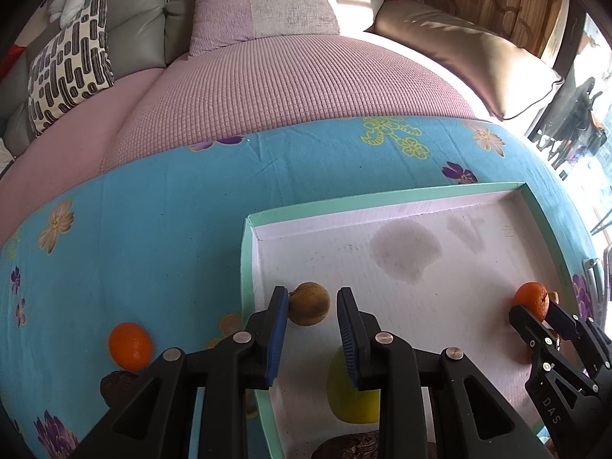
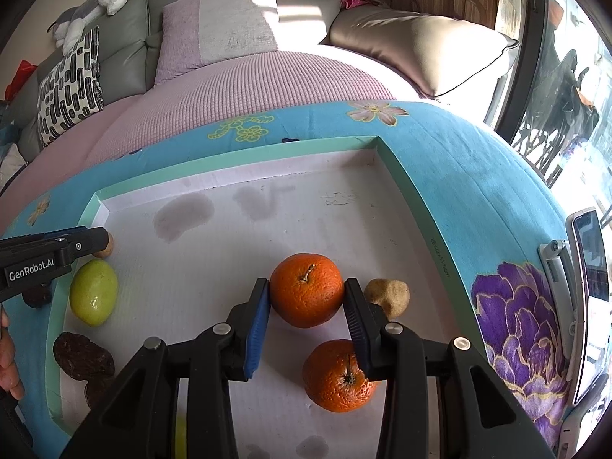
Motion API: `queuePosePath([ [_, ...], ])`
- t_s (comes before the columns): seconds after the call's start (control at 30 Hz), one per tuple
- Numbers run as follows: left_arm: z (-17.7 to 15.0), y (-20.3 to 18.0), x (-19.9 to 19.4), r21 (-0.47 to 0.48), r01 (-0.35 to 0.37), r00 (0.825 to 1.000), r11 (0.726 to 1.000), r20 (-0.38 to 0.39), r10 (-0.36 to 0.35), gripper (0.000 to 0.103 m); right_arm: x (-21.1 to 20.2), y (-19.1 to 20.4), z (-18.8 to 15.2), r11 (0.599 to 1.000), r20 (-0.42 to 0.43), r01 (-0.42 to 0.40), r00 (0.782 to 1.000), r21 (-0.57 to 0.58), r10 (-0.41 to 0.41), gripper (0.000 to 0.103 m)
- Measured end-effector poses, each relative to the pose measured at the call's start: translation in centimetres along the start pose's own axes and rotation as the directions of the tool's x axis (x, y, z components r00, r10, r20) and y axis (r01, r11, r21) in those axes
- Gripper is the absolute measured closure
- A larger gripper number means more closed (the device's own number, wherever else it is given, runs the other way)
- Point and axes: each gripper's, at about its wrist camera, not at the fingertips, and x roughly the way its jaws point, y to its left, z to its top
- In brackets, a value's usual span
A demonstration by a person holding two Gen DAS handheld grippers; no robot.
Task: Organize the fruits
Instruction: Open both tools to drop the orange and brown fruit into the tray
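The right gripper (image 2: 307, 296) pinches an orange (image 2: 307, 290) over the tray (image 2: 417, 206), apparently lifted. The left gripper (image 1: 311, 308) is spread, a brownish fruit (image 1: 309, 303) just beyond its fingertips.

A blue floral blanket (image 1: 153, 229) covers the near edge of a pink-covered sofa (image 1: 287, 88), with cushions (image 2: 70, 91) along its back and a phone (image 2: 585, 279) at the blanket's right edge.

Two oranges (image 2: 306, 290) (image 2: 338, 376) sit in the shallow tray (image 2: 417, 210), stems up, beside a tan fruit (image 2: 388, 297). A green fruit (image 2: 93, 292) and dark wrinkled ones (image 2: 82, 355) lie left; another orange (image 1: 130, 344) rests outside on the bed.
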Motion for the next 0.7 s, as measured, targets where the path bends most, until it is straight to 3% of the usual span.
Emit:
queuePosePath([
  [0.33,-1.5,-0.4,-3.7,-0.023,0.002,0.997,1.000,0.080,0.000,0.074,-2.2,0.7,0.5,1.000,0.042,0.000,0.999,-0.031,0.001,0.062],
  [0.7,-3.5,1.7,-5.3,-0.101,-0.042,0.994,0.994,0.099,0.052,0.074,-3.4,0.4,0.6,1.000,0.059,-0.015,0.998,-0.024,0.016,0.062],
])
